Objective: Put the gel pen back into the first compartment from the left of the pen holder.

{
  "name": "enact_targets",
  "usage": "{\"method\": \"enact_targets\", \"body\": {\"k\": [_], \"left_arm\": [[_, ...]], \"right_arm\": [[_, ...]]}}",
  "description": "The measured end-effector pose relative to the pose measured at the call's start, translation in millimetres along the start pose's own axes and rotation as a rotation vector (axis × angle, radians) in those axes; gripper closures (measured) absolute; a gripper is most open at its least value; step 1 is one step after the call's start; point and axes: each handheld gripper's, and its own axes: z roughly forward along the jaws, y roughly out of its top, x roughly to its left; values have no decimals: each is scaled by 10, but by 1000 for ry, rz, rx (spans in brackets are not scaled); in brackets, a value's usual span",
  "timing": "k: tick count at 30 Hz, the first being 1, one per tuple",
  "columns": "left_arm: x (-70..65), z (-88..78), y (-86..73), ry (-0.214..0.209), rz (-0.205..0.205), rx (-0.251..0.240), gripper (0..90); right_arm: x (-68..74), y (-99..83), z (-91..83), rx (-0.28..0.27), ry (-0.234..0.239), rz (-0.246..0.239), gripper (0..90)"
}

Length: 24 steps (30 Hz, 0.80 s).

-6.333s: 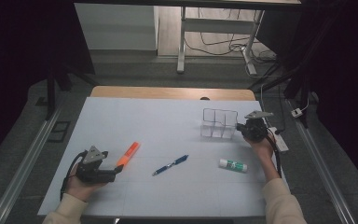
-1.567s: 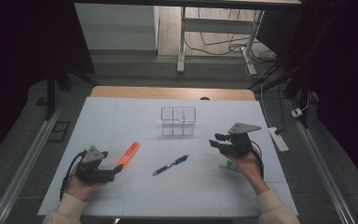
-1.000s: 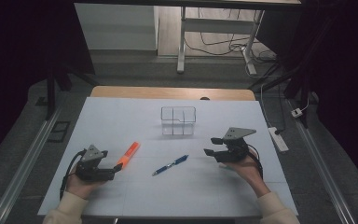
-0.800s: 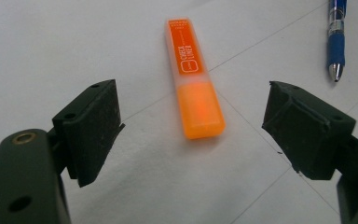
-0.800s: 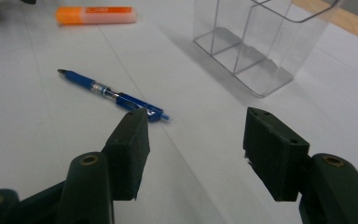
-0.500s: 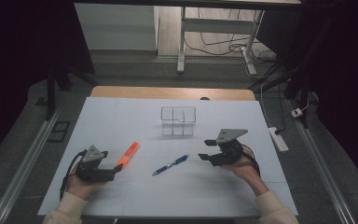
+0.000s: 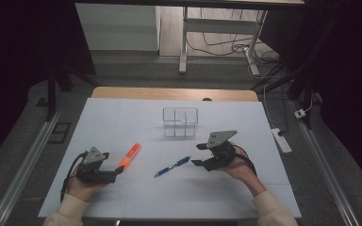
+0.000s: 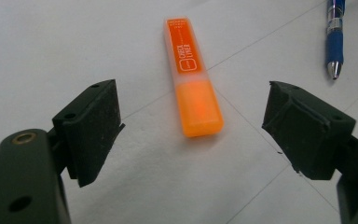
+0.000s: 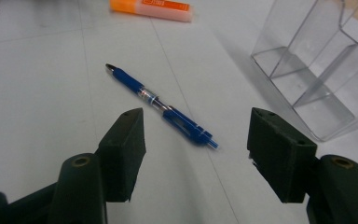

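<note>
The right gripper (image 7: 199, 155) is closing in on the blue pen (image 7: 171, 166), which is lying near the middle of the desk (image 7: 122, 117), slightly toward its front edge. Its jaws have just been opening and are standing wide, nothing between them. Next, it likely needs to straddle the pen's rear end and squeeze. The right forearm is angling in from the front right corner. The left gripper (image 7: 117, 172) is resting open by the front left corner, facing the orange highlighter (image 7: 129, 156).

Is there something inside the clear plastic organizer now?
The clear organizer looks empty: through its walls only dividers and the white table show. The blue pen and orange highlighter lie outside it.
</note>
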Motion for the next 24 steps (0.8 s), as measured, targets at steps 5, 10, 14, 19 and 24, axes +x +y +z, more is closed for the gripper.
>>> {"method": "enact_targets", "body": {"k": [5, 10, 14, 19, 24], "left_arm": [[1, -2, -1, 0, 2, -1, 189], [1, 0, 0, -2, 0, -2, 189], [15, 8, -2, -4, -6, -1, 189], [19, 8, -5, -4, -9, -2, 189], [21, -10, -13, -13, -11, -9, 189]], "right_arm": [[5, 21, 63, 19, 19, -8, 354], [5, 60, 123, 27, 39, -13, 353], [12, 93, 164, 31, 55, -23, 354], [30, 157, 241, 41, 81, -44, 354], [42, 194, 317, 53, 96, -58, 354]]}}
